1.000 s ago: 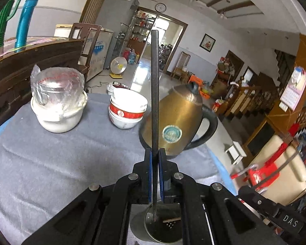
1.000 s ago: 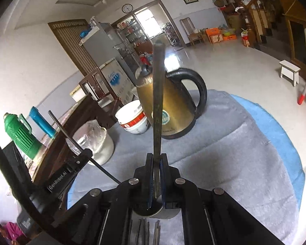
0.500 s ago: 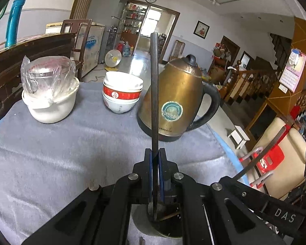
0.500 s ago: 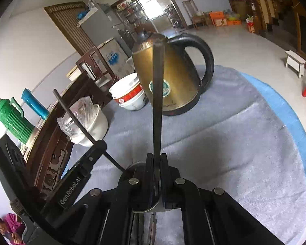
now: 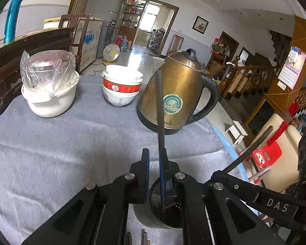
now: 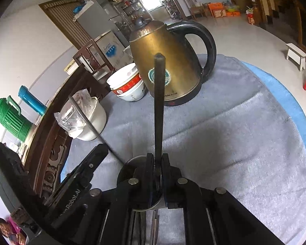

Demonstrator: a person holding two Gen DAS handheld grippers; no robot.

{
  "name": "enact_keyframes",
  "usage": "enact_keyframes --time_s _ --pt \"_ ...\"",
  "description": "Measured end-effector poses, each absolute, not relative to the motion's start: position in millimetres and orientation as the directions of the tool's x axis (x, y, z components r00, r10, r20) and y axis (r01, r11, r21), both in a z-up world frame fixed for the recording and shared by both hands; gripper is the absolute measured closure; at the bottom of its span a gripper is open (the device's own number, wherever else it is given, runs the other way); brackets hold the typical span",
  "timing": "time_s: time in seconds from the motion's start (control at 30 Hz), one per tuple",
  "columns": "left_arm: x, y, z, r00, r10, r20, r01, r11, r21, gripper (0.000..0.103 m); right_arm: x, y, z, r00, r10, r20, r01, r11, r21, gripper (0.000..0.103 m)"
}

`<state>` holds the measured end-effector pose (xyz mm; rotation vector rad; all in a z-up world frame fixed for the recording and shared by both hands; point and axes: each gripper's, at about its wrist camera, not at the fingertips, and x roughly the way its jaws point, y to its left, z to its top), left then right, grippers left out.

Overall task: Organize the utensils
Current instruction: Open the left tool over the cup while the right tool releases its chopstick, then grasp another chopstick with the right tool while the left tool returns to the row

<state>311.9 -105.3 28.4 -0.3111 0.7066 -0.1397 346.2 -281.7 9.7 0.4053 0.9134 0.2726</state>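
Both grippers releasing dark chopsticks (image 5: pixel 160 110) (image 6: pixel 158 110) into steel holder (image 5: pixel 165 208) at bottom centre of grey-clothed table (image 5: pixel 61 143): left gripper (image 5: pixel 155 159) fingers just parted, right gripper (image 6: pixel 157 164) fingers just loosening, barely apart around stick; next, lifting clear.

utensil holder (image 5: pixel 149 218) base cut off by hand-held gripper frame, chopstick (image 6: pixel 159 110) lower end hidden inside

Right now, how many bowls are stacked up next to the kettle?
2 for sure: a red-banded bowl nested in a white bowl, left of the kettle. The double rim on top hints a third may hide inside.
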Motion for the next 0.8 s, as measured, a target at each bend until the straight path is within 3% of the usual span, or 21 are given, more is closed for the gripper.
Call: enact_keyframes --time_s 0.1,0.17,0.23,0.63,0.77,0.8 --pt "308.3 -101.2 31.5 0.758 -0.234 -0.609 0.017 0.94 -0.34 0.077 344.6 -285.2 12.0 0.592 0.394 -0.703 -0.047 0.887 0.459 0.084" --pt "305.1 -98.0 33.4 0.762 -0.232 -0.605 0.011 0.938 -0.346 0.076 343.5 -286.2 14.3 0.596 0.396 -0.699 -0.044 0.885 0.464 0.067" --pt "302.1 -94.5 35.1 0.761 -0.234 -0.605 0.008 0.936 -0.352 0.075 341.8 -286.2 17.4 0.605 0.388 -0.696 -0.041 0.888 0.459 0.041" --pt "241.6 -48.5 42.9 0.778 -0.216 -0.59 0.002 0.94 -0.342 0.052 314.3 -301.7 37.9 0.654 0.364 -0.663 -0.012 0.882 0.472 0.04" --pt "208.0 -25.4 34.1 0.746 -0.213 -0.631 -0.008 0.945 -0.328 0.048 275.0 -310.6 38.3 0.656 0.358 -0.665 -0.014 0.886 0.463 0.039" --pt "202.2 -21.5 30.1 0.729 -0.207 -0.652 -0.017 0.947 -0.32 0.043 266.3 -310.6 36.3 0.646 0.364 -0.671 -0.021 0.887 0.461 0.039"
